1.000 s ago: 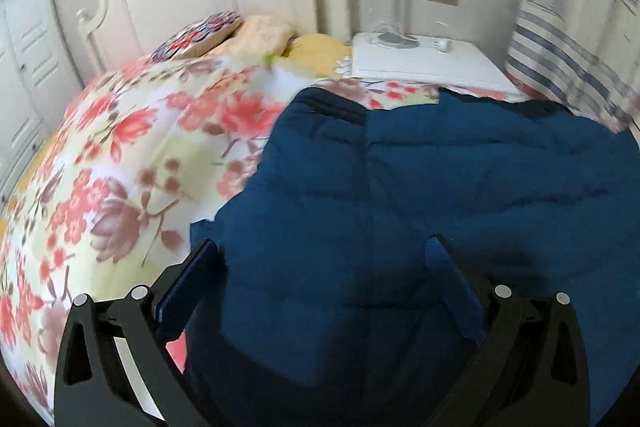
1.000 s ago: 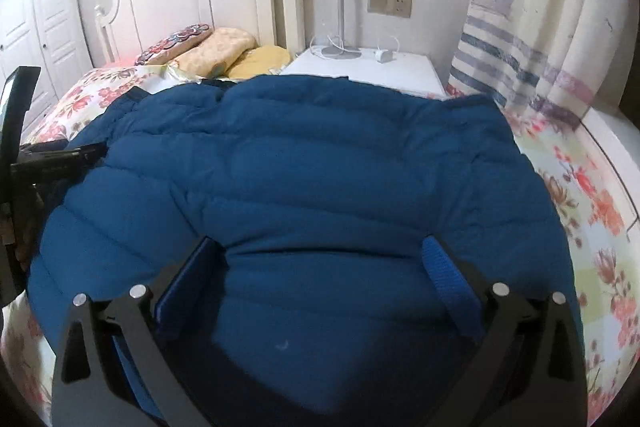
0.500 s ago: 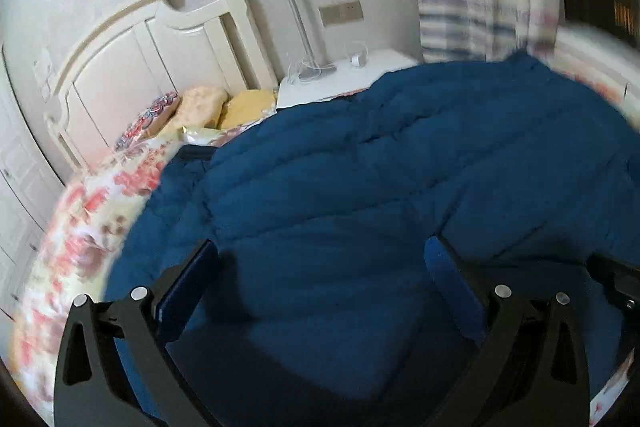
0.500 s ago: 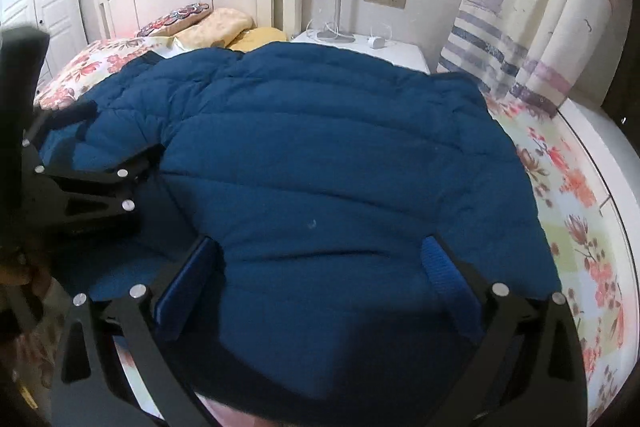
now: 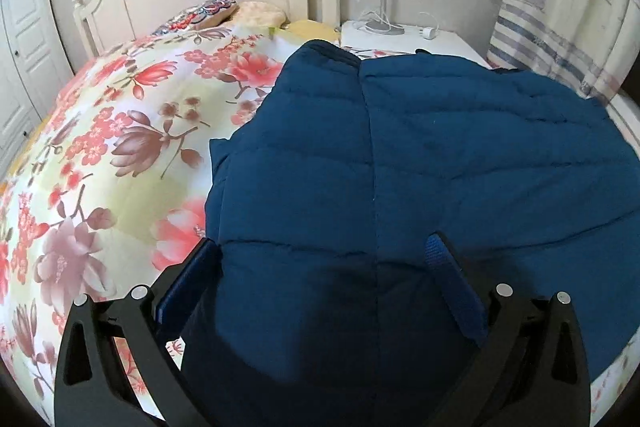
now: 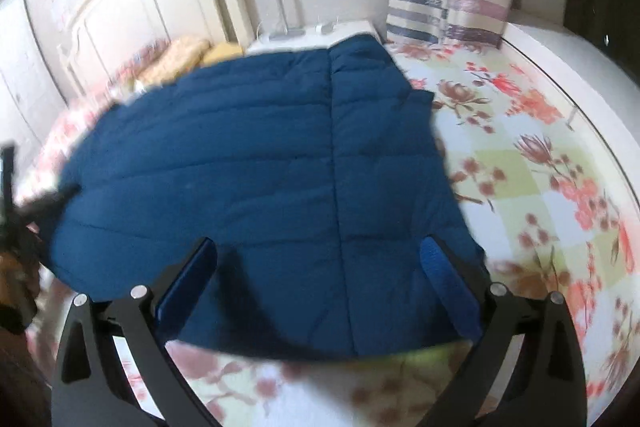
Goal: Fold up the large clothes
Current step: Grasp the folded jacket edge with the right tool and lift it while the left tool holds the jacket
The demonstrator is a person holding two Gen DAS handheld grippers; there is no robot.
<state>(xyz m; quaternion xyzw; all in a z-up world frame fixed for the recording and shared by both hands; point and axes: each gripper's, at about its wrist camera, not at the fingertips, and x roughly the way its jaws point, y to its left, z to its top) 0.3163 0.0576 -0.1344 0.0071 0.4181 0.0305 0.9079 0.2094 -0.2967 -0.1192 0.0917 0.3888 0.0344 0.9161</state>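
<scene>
Navy quilted padding fills both views: the jacket (image 5: 420,163) lies spread flat across the bed (image 5: 120,163), near its foot edge and the side by the nightstand (image 5: 404,39), probably laid out for folding. From the left, the floral quilt is bare up to the pillows (image 5: 236,13) at the headboard corner. The left gripper (image 5: 322,259) hovers over the jacket's left part, tongs spread, gripping nothing. The right gripper (image 6: 320,255), also spread and empty, hangs over the hem by the bed's foot edge. No containers are in view; the nightstand carries a lamp base (image 5: 382,25) and charger.
</scene>
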